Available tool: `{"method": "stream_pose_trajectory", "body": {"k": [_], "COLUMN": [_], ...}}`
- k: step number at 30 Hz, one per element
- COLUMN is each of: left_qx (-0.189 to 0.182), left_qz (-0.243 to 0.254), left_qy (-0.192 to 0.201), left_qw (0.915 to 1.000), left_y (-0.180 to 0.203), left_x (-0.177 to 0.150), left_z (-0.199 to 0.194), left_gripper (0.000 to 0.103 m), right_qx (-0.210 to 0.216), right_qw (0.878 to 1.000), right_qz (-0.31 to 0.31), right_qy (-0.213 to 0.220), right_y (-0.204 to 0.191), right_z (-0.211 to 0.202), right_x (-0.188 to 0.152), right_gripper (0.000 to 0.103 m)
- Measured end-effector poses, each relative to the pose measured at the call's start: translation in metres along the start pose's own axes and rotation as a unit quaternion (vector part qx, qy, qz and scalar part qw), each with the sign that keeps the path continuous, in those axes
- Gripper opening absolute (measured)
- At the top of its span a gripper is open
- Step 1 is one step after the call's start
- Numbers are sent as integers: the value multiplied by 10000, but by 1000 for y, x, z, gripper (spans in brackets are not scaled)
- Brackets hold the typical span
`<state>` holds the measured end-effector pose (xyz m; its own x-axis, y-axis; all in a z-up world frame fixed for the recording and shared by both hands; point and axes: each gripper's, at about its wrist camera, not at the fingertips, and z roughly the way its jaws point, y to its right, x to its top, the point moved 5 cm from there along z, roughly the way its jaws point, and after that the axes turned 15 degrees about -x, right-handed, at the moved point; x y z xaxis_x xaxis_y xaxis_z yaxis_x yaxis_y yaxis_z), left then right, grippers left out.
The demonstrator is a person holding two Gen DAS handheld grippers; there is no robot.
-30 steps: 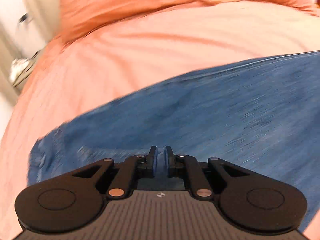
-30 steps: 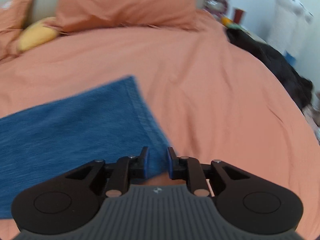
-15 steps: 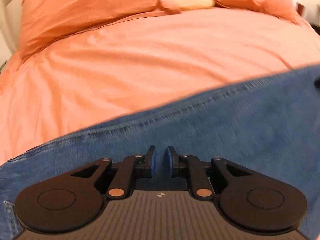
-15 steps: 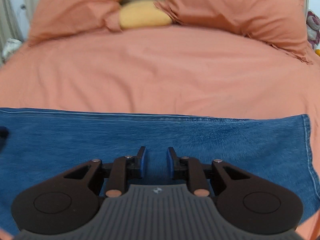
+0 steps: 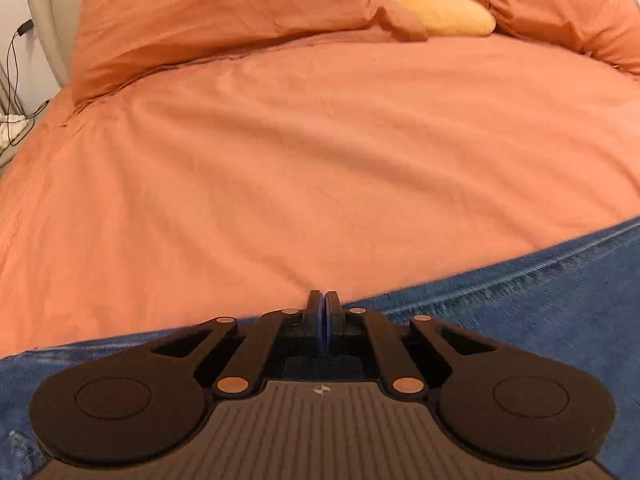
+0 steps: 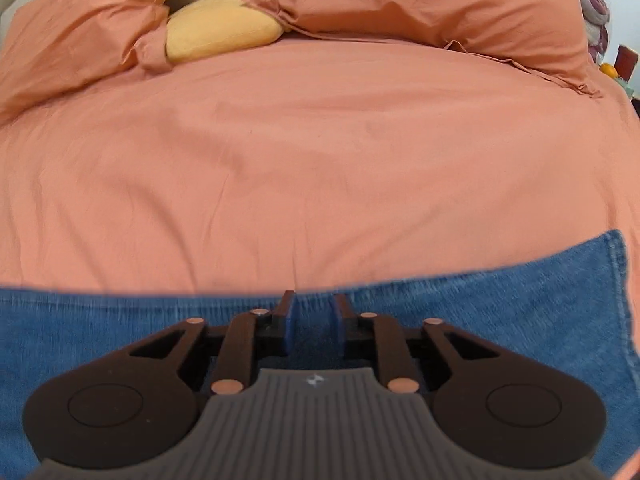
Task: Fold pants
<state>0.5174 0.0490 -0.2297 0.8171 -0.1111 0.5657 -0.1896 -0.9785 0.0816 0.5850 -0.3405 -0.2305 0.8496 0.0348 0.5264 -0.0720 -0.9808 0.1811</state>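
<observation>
Blue jeans [image 5: 520, 312] lie flat across the near part of an orange bed cover [image 5: 320, 160]. My left gripper [image 5: 322, 304] points down at their far edge. Its jaws are closing: the pads are almost together, with only a thin blue sliver of the edge between them. In the right wrist view the same jeans [image 6: 500, 312] fill the bottom, and their stitched hem [image 6: 618, 280] ends at the right. My right gripper [image 6: 311, 308] also sits at the far edge. Its jaws are opening, and denim shows in the gap without the pads pressing on it.
At the head of the bed lie orange pillows [image 5: 220, 12] with a yellow pillow [image 5: 436, 12] between them. A black cable [image 5: 14, 60] hangs by the wall at the left. Small items [image 6: 608, 68] stand beside the bed at the far right.
Both views swung round to face the headboard, and both grippers slid from the middle of the jeans to their far edge. The left jaws narrowed to almost shut. The right jaws widened.
</observation>
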Motion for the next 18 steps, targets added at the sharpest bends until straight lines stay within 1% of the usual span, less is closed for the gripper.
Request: {"method": "stream_pose_trajectory", "body": {"k": [2, 4, 5, 6, 8, 10, 13, 14, 15, 17, 18], "left_qx": [-195, -325, -393, -493, -661, -751, -937, -955, -1011, -1077, -1072], "left_qz": [211, 381, 448, 514, 601, 653, 726, 772, 874, 1081, 1151], "left_qy": [13, -96, -143, -192, -327, -444, -618, -615, -648, -709, -696], "left_qw": [9996, 9987, 9981, 9973, 9955, 9940, 9910, 9905, 9889, 9857, 9851], "left_y": [7, 13, 15, 19, 25, 32, 44, 49, 55, 67, 74], "left_x": [-12, -29, -39, -48, -69, -90, -122, -133, -142, -155, -163], "left_z": [-21, -45, -56, -68, -89, -109, -133, -143, -150, -159, -162], "left_gripper": [8, 9, 9, 9, 9, 9, 9, 9, 11, 19, 28], "right_qx": [99, 240, 231, 212, 33, -186, -182, -105, 60, 317, 370], "right_qw": [9998, 9993, 9992, 9992, 9996, 9996, 9997, 9997, 9997, 9991, 9989], "right_qz": [-119, -203, -230, -228, -244, -176, -33, -25, 28, 94, 64], "right_qy": [105, 177, 232, 245, 145, 74, 180, 226, 236, 256, 278], "right_y": [8, 20, 28, 37, 54, 70, 77, 74, 70, 59, 54], "right_z": [-17, -35, -43, -48, -51, -56, -78, -89, -98, -116, -123], "right_x": [-16, -39, -50, -61, -82, -100, -117, -122, -128, -137, -142], "right_gripper": [33, 35, 37, 41, 42, 42, 43, 43, 43, 45, 46]}}
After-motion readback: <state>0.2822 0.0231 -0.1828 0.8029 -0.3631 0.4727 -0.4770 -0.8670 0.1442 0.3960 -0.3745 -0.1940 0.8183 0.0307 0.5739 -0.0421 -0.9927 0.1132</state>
